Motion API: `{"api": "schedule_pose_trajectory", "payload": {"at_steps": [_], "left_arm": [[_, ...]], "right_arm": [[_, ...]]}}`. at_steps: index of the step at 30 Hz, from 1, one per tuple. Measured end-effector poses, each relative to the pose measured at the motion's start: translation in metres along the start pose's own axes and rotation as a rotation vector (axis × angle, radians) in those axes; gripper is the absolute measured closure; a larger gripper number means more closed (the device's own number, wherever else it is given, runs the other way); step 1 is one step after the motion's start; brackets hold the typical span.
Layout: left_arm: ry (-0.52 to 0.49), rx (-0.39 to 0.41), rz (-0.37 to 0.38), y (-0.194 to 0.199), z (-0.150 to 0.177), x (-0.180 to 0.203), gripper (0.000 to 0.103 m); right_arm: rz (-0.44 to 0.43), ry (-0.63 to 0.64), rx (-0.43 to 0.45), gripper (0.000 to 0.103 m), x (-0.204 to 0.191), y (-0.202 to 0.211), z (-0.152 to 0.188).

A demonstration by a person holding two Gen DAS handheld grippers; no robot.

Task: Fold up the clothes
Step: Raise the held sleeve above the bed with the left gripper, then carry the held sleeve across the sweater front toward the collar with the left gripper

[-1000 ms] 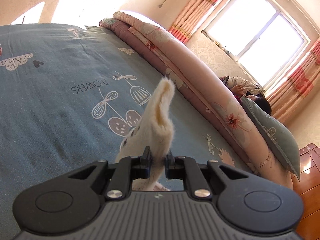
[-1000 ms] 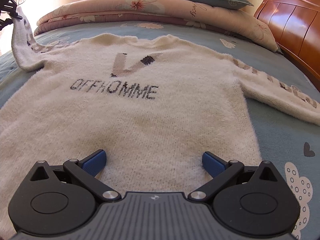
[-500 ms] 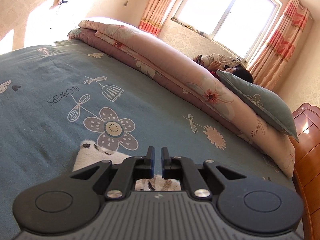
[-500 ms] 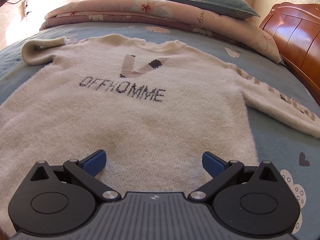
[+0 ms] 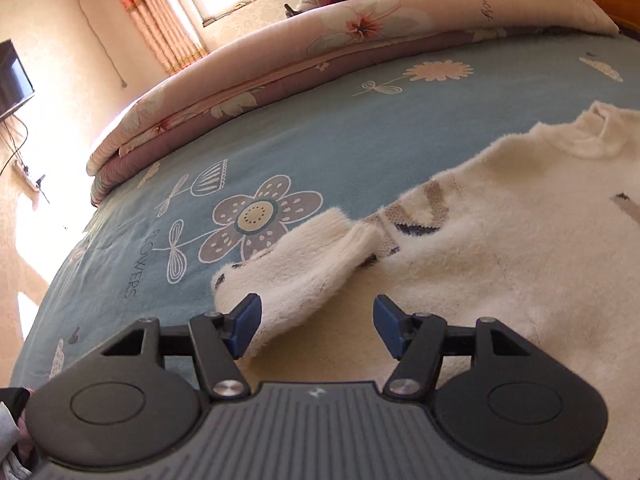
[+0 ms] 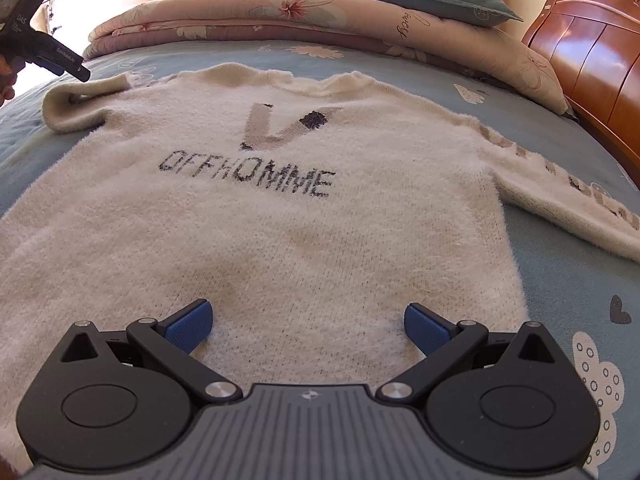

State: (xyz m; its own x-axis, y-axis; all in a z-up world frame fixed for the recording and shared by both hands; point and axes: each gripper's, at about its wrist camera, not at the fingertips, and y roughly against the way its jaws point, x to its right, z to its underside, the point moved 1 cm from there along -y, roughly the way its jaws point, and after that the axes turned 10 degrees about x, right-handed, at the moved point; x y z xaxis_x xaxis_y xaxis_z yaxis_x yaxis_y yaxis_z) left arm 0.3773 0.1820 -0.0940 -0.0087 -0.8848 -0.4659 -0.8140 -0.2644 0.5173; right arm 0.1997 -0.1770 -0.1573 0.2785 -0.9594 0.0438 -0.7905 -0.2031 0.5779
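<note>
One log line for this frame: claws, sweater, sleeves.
left claw: open, over folded-in sleeve | right claw: open, above hem | sweater: flat on bed | other sleeve: extended

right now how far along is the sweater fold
Early. Done: the sweater lies flat on the bed, one sleeve doubled in at the shoulder. In hand: nothing; the left gripper and right gripper are both open. Left: the other sleeve lies outstretched, the body unfolded.

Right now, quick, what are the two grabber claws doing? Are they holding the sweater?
Left gripper: open, holding nothing, with the folded sleeve of the cream sweater lying loose just ahead.
Right gripper: open, empty, over the sweater's lower part.
</note>
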Motion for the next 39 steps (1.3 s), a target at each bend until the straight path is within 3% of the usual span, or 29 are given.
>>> {"api": "schedule_pose_trajectory", "payload": {"at_steps": [7,12,14,17,28,39], "left_arm": [[-0.403,0.004,-0.158,-0.032,0.016,0.035,0.041],[-0.499,-0.046,-0.191,-0.059,0.021,0.043,0.061],[-0.467,-0.071,-0.205,-0.069,0.019,0.038,0.076],[-0.409,-0.089,-0.204,-0.073,0.017,0.031,0.089],[-0.29,0.008,-0.203,-0.035,-0.013,0.013,0.094],[-0.047,0.132,-0.11,0.023,-0.066,0.001,0.094]], "right_arm": [[-0.008,-0.009,-0.001,0.0,0.002,-0.002,0.001],[-0.015,-0.019,-0.001,0.0,0.003,-0.003,0.001],[-0.016,-0.021,-0.001,0.0,0.004,-0.004,0.001],[-0.019,-0.024,0.0,0.0,0.004,-0.004,0.001],[-0.018,-0.024,-0.002,0.0,0.004,-0.004,0.0],[-0.021,-0.03,-0.006,0.0,0.005,0.0,-0.001]]}}
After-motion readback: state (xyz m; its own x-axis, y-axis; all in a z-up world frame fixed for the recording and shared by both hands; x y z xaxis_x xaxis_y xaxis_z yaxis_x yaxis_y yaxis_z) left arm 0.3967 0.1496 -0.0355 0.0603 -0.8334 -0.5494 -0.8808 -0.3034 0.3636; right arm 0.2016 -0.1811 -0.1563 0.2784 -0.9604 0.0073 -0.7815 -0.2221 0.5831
